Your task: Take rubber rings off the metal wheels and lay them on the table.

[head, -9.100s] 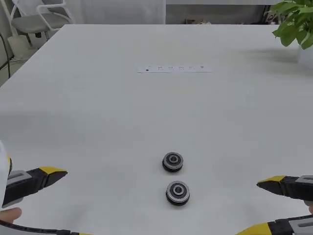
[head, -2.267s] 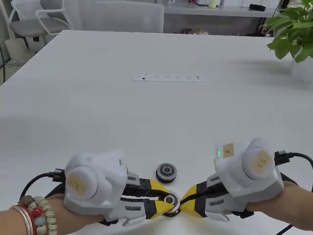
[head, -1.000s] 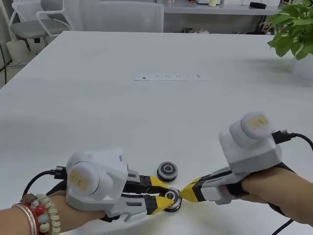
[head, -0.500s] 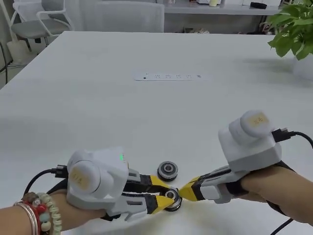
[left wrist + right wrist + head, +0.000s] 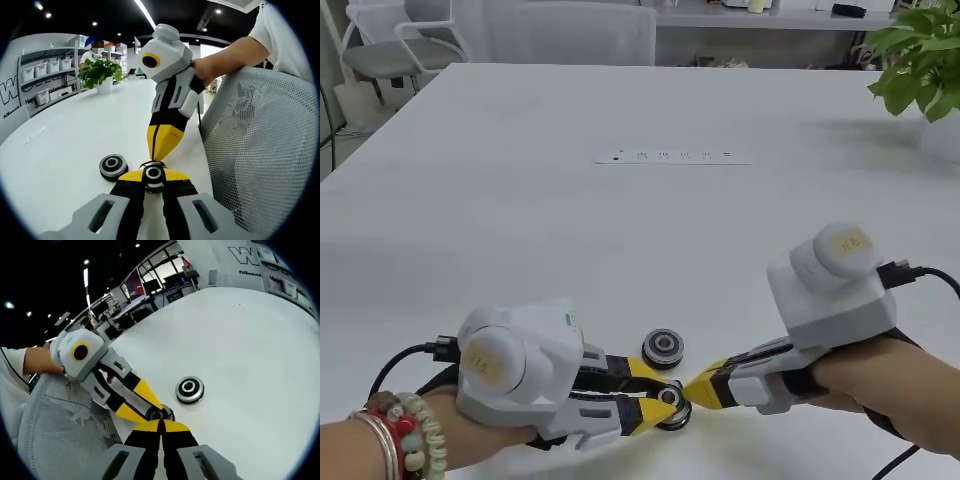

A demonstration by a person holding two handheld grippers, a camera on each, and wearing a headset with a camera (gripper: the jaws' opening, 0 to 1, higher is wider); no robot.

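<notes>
Two small metal wheels with black rubber rings lie near the table's front edge. My left gripper is shut on the near wheel, one yellow jaw on each side. My right gripper is shut, its tips pinching the edge of that wheel's rubber ring; it enters the left gripper view from above. The far wheel lies flat just behind, untouched, its ring still on.
The white table stretches away beyond the wheels. A flush socket strip sits in its middle and a potted plant at the far right. A mesh chair back stands close behind the table's near edge.
Both grippers came in from the sides and shut at the near wheel. In the last second the right gripper has barely moved; the far wheel stays put.
</notes>
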